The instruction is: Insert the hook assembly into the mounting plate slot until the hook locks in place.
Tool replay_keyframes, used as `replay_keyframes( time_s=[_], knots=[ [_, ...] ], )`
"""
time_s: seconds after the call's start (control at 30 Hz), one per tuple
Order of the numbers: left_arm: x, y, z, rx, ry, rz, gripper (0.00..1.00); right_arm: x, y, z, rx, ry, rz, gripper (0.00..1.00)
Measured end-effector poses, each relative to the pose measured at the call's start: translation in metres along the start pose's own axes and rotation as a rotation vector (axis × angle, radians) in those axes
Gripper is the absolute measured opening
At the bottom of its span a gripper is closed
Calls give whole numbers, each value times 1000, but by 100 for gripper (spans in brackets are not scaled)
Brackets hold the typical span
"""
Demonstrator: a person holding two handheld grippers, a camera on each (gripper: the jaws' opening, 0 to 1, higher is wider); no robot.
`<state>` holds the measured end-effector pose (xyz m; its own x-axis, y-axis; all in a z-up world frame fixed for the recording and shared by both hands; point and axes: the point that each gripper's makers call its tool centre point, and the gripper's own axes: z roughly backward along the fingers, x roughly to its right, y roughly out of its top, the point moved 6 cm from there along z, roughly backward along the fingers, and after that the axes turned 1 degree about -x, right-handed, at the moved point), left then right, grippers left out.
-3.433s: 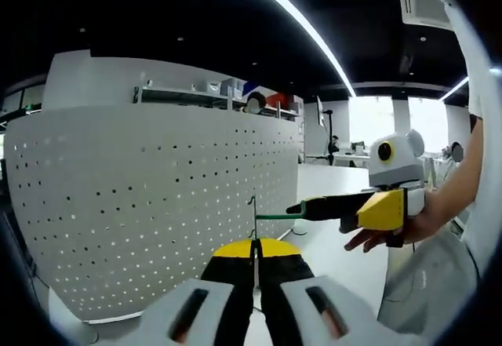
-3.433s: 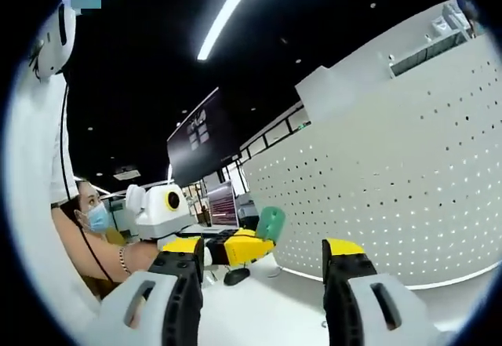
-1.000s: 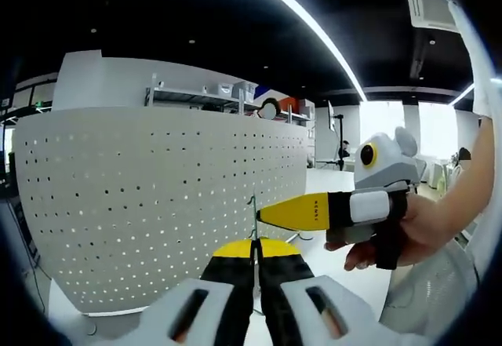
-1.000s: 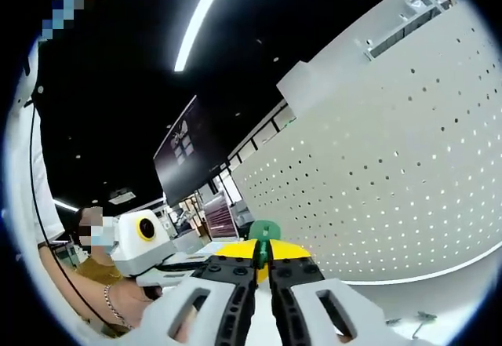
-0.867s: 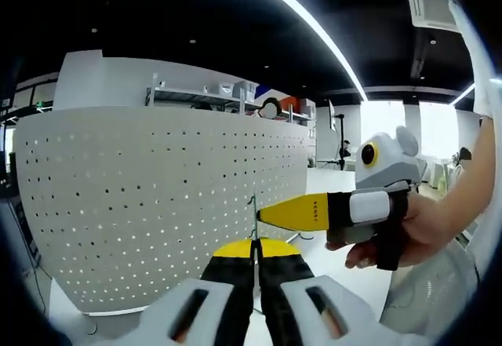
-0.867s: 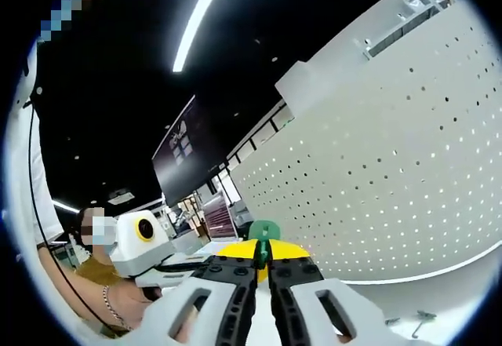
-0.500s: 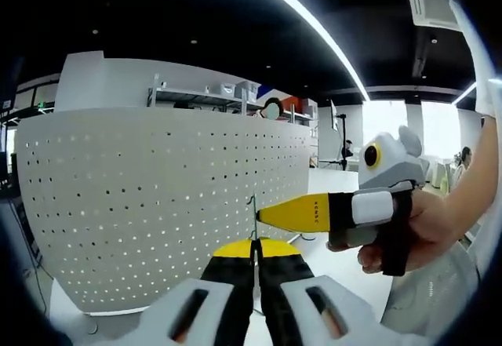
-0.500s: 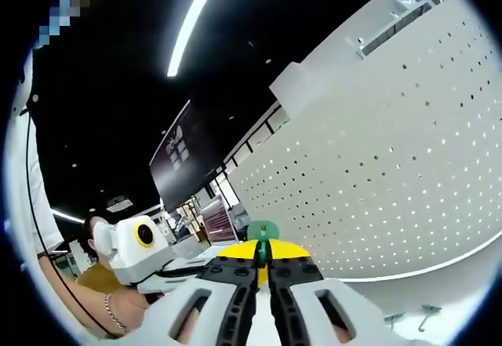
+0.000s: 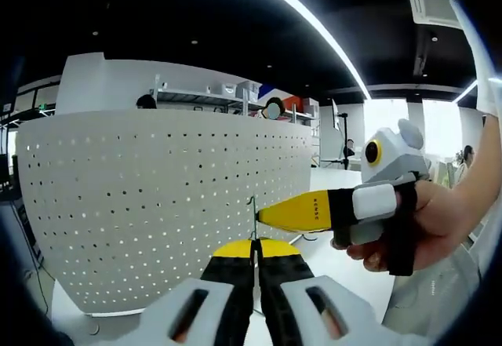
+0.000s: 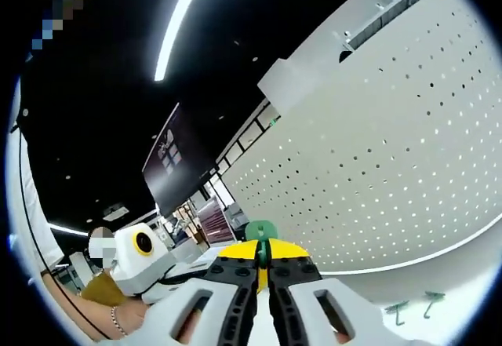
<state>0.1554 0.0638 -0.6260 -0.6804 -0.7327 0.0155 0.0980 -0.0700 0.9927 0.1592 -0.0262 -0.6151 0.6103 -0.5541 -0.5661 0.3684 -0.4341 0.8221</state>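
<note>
Nearer now, the right tongs (image 9: 263,215) are clenched on one green hook (image 10: 261,233) before the perforated panel (image 9: 157,205); the left tongs (image 9: 254,250) are clenched on a thin hook wire (image 9: 252,214); two spare hooks (image 10: 412,307) are seen on the counter (image 10: 439,283).

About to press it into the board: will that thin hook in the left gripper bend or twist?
The hook looks like thin wire, so probably springy. The left gripper, shut on its lower end, may let it swivel. The right gripper alongside could steady it.

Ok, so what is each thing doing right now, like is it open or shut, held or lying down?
left gripper: shut on a thin hook wire.
hook wire: held, sticking up from the left jaws.
right gripper: shut on a green hook piece.
green hook piece: held, standing upright.
perforated white panel: standing upright, no hook in it yet.
two spare green hooks: lying loose on the white surface.
</note>
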Motion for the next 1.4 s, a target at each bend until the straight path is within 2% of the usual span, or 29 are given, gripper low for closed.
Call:
replay_keyframes(
  time_s=[0.47,0.6,0.67,0.77,0.8,0.87,1.0,1.13,1.33,1.4],
  knots=[
    [1,2,0,14,9,-1,1,-1,2,0,-2,-8,22,0],
    [2,1,0,4,9,-2,2,0,1,0,-7,-12,26,0],
    [2,-3,-2,-28,11,-5,4,0,1,0,-9,-11,31,0],
    [-1,-6,-2,-39,17,7,22,1,2,0,-7,-14,31,0],
    [0,-7,-3,-43,11,11,31,1,2,0,-7,-14,29,0],
    [-2,-10,-4,-68,22,13,41,2,2,1,-9,-15,32,0],
    [-2,-13,-4,-78,14,34,48,2,1,1,-15,-15,31,0],
    [-2,-18,-6,-93,21,32,66,2,0,1,-20,-14,32,0],
    [-2,-22,-7,-115,35,36,84,1,-1,1,-22,-13,30,0],
    [0,-25,-8,-135,21,45,86,1,-1,1,-23,-14,32,0]
  ],
)
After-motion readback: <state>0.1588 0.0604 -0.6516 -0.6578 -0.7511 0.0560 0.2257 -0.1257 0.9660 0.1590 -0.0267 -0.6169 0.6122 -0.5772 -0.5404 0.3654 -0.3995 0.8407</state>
